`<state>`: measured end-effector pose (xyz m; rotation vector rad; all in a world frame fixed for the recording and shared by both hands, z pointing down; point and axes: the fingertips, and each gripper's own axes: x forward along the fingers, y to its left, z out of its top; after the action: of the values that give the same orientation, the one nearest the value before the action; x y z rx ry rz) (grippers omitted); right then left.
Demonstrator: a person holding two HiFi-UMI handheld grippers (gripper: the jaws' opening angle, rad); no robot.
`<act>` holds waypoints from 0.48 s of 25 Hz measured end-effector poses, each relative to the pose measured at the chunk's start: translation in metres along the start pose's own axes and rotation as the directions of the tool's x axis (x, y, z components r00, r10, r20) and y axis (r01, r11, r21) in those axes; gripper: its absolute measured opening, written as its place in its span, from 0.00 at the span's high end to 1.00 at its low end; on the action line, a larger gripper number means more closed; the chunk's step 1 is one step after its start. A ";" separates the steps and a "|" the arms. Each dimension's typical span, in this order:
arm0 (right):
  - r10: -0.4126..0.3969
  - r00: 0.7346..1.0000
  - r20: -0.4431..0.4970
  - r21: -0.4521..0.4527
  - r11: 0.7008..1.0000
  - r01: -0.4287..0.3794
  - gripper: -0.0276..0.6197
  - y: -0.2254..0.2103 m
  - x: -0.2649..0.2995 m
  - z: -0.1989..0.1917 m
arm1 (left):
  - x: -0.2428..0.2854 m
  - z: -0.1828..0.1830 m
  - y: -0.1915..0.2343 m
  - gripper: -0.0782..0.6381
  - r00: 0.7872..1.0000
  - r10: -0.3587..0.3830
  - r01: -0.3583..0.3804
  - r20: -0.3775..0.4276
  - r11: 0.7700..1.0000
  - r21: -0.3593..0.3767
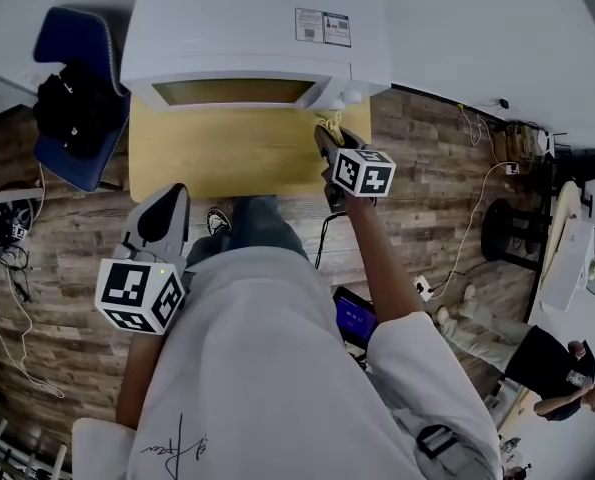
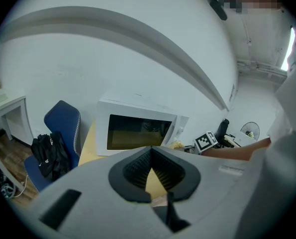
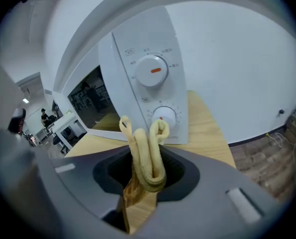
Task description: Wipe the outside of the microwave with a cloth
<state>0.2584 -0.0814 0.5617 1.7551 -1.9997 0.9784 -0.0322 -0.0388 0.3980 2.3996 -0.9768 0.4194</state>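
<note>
A white microwave point(image 1: 257, 38) stands at the back of a wooden table point(image 1: 227, 153), its dark door point(image 2: 135, 132) facing me. Its control panel with two dials point(image 3: 155, 91) fills the right gripper view. My right gripper point(image 1: 329, 133) is shut on a folded yellow cloth point(image 3: 147, 153), held just in front of the panel's lower right corner point(image 1: 349, 96); whether the cloth touches it I cannot tell. My left gripper point(image 1: 162, 213) hangs back off the table's front left, shut with nothing between its jaws point(image 2: 150, 169).
A blue chair point(image 1: 72, 98) with a black bag point(image 1: 67, 103) stands left of the table. Cables run over the wood floor point(image 1: 447, 198) to the right. A person point(image 1: 537, 363) sits at the lower right. A fan point(image 2: 249, 131) stands on a desk beyond.
</note>
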 end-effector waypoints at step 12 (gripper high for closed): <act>-0.142 0.990 -0.019 0.040 0.989 0.142 0.77 -0.056 0.006 0.003 | 0.010 0.003 0.012 0.90 1.000 0.027 -0.027 -0.010 0.999 -0.021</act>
<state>0.3113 -0.0890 0.5802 1.8759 -1.8280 0.9906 -0.0334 -0.0534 0.4038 2.3662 -1.0056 0.4278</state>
